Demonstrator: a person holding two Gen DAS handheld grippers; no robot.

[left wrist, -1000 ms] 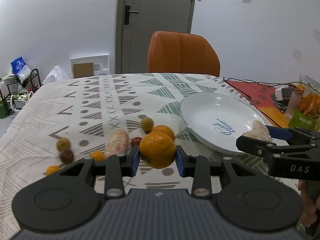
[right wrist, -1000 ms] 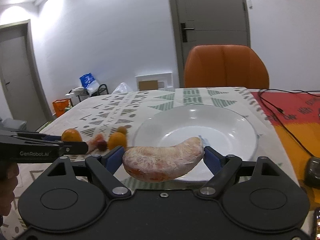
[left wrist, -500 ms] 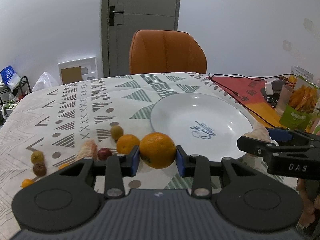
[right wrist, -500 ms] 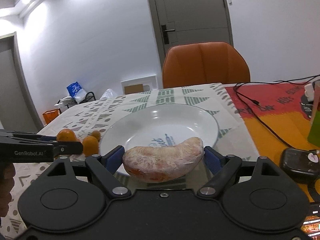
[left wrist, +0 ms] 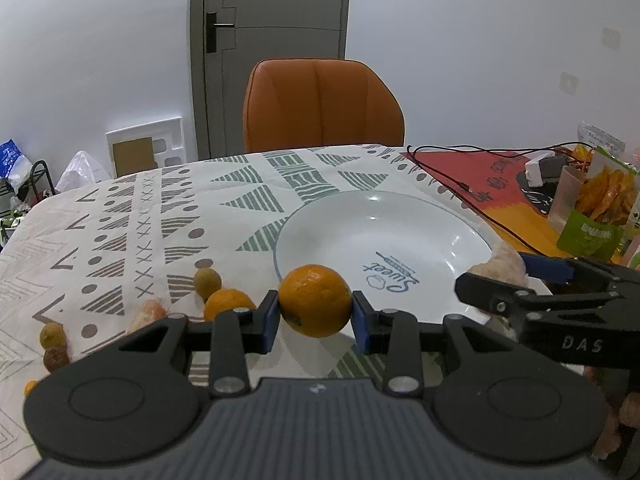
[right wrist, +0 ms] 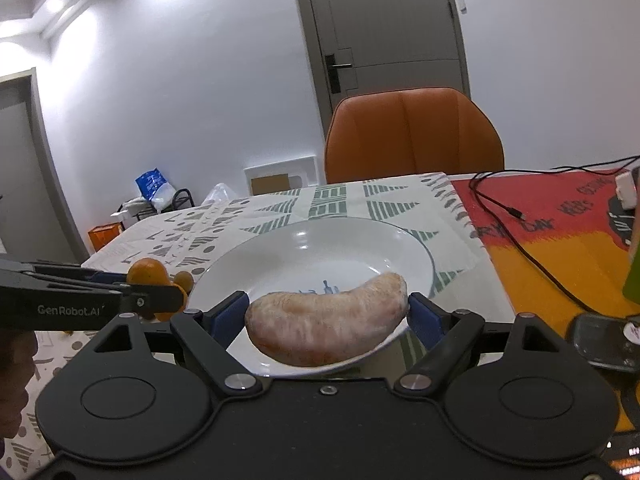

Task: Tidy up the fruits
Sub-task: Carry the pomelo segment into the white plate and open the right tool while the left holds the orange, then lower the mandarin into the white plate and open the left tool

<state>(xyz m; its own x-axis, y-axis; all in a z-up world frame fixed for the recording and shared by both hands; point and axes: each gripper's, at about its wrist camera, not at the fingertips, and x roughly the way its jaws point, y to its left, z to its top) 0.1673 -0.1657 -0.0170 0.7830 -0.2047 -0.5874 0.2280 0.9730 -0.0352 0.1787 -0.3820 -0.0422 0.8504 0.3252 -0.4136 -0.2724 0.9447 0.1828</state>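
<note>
Left gripper pinches an orange across its widest part, blue pads on opposite sides. Judgement: the orange is firm, round and moderately heavy; the waxy skin could roll out of flat pads, so gripping at the widest part is right, and a light squeeze is enough. It hangs above the tablecloth at the near left rim of the white plate, not yet over the bowl of it.

Right gripper holds a peeled citrus segment end to end, fingers spread wide, pads pressing the two tips. Judgement: the segment is light, soft, thin-skinned and prone to bursting or sagging in the middle. The end-to-end grip is marginal; keep the force low and set it down rather than dropping it. It sits just over the plate's near edge, raised; I can't tell whether it touches the rim.

Pose: both grippers are roughly level and point forward toward the orange chair. They sit side by side, left at the plate's left edge, right at its near right. A bit of hand shows behind each.

Plate is empty. Still loose on the cloth to the left: a second orange, several small brownish-green fruits and another peeled piece.
</note>
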